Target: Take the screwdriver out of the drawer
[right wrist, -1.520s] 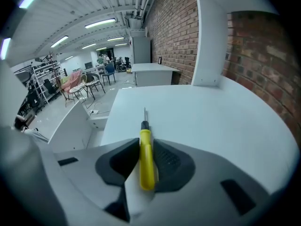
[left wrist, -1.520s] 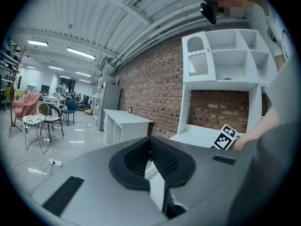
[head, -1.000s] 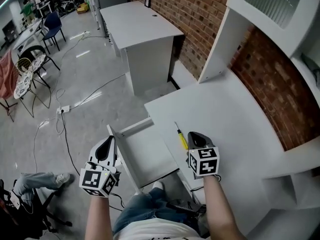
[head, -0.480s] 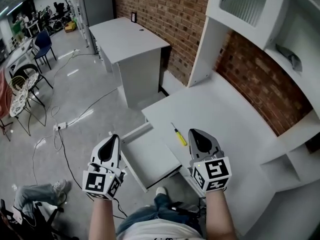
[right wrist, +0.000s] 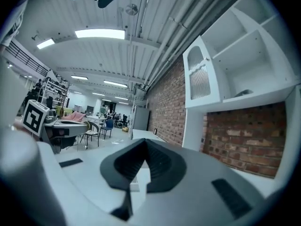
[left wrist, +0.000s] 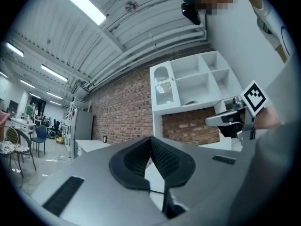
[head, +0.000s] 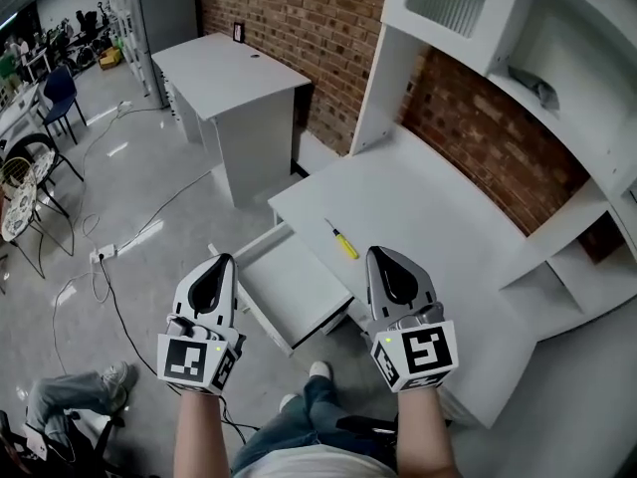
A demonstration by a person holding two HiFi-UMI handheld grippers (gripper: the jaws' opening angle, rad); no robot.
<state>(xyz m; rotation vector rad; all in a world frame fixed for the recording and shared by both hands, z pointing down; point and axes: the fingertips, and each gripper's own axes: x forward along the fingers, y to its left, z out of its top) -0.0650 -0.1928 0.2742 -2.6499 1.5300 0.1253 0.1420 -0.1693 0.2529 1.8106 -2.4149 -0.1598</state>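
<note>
The yellow-handled screwdriver lies on the white desk, just right of the open drawer, whose inside shows nothing in it. My right gripper hovers shut and empty in front of the desk, a little nearer me than the screwdriver. My left gripper is held shut and empty over the drawer's left side. In the left gripper view the pads meet with nothing between them, and the right gripper shows at the side. In the right gripper view the fingers are closed too.
A white shelf unit stands on the desk against the brick wall. A second white desk stands further back. Chairs and cables are on the floor at left. My legs are below the drawer.
Both grippers have risen and drawn back toward me. The right one has moved off from beside the screwdriver, which stays on the desk.
</note>
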